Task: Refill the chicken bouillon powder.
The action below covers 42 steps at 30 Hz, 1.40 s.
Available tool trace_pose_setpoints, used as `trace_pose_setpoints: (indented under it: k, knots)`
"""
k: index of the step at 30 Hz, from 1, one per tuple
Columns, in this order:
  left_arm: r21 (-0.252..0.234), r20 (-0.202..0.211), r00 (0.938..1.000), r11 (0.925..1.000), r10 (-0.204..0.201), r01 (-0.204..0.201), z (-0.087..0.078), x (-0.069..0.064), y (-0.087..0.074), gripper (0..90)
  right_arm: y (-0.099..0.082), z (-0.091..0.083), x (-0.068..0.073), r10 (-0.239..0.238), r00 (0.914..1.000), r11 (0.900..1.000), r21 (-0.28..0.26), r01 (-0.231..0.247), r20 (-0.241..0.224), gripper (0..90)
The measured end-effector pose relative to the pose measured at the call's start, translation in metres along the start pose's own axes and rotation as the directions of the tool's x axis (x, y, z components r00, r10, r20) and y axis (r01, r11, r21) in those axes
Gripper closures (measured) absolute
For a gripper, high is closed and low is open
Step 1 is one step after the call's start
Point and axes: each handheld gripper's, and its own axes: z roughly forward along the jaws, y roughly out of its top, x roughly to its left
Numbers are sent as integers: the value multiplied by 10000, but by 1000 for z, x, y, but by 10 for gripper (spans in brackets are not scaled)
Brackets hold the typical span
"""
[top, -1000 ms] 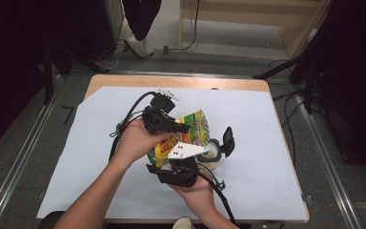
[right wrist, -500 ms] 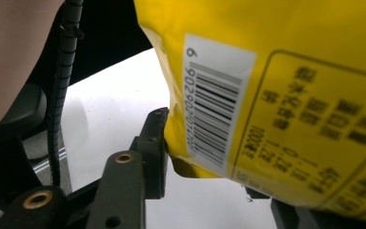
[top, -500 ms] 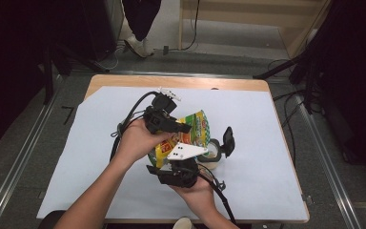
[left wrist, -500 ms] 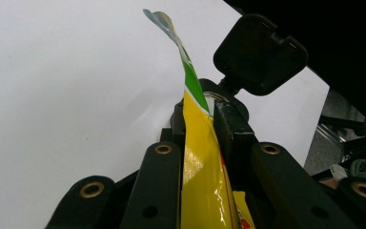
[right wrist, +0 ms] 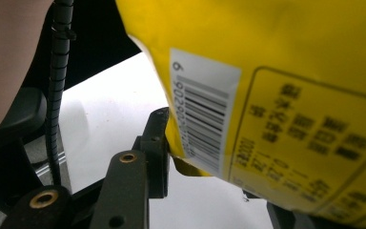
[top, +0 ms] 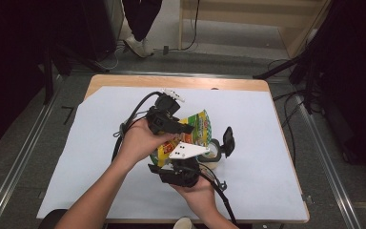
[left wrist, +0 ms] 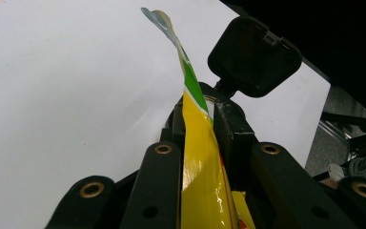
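The yellow snack bag (top: 190,131) sits mid-table, lifted off the white sheet (top: 267,143) between your two grippers, its printed face with green and red showing up top. In the left gripper view the bag (left wrist: 198,157) runs edge-on straight between the black jaws, which are pinched tight on its flat seam, and its green-tipped corner sticks up past them. Your left gripper (top: 169,121) clamps it from the far side with your hand wrapped round the body. Your right gripper (top: 186,164) comes in from the near side, white three-cornered plate on top. In the right gripper view the bag's back (right wrist: 276,95), with barcode and printed text, covers most of the frame and lies against the left jaw. The other jaw is mostly hidden behind the bag, and you've just been closing those jaws, so I can't tell if they bite yet. A roll of tape (top: 213,151) lies just right of the bag, touching or nearly so, and a black square-headed piece (top: 228,140) stands beside it, also seen in the left gripper view (left wrist: 252,57). The wooden table (top: 181,82) edge shows beyond the sheet.
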Motion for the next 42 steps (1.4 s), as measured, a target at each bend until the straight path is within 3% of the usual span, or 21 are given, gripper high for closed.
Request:
trace_pose_setpoints:
  k: [18,29,32,37,42]
  knots:
    - [53,129,9999,10000,-70,69,3,3,3,801,1,-3,0,-50,9999,10000,9,50,96,629]
    - [196,246,9991,9992,-346,342,3,8,4,799,5,-2,1,-14,10000,9999,154,12,97,622]
    - [140,295,9986,9990,-440,436,1,9,5,799,6,-2,2,-192,9997,9997,170,190,130,618]
    - [406,163,9990,9983,-414,407,5,9,11,799,8,0,-2,96,10000,9998,177,-96,12,619]
    - [250,165,9995,9993,-285,281,7,5,11,799,4,-1,-4,270,9996,9996,29,-270,107,629]
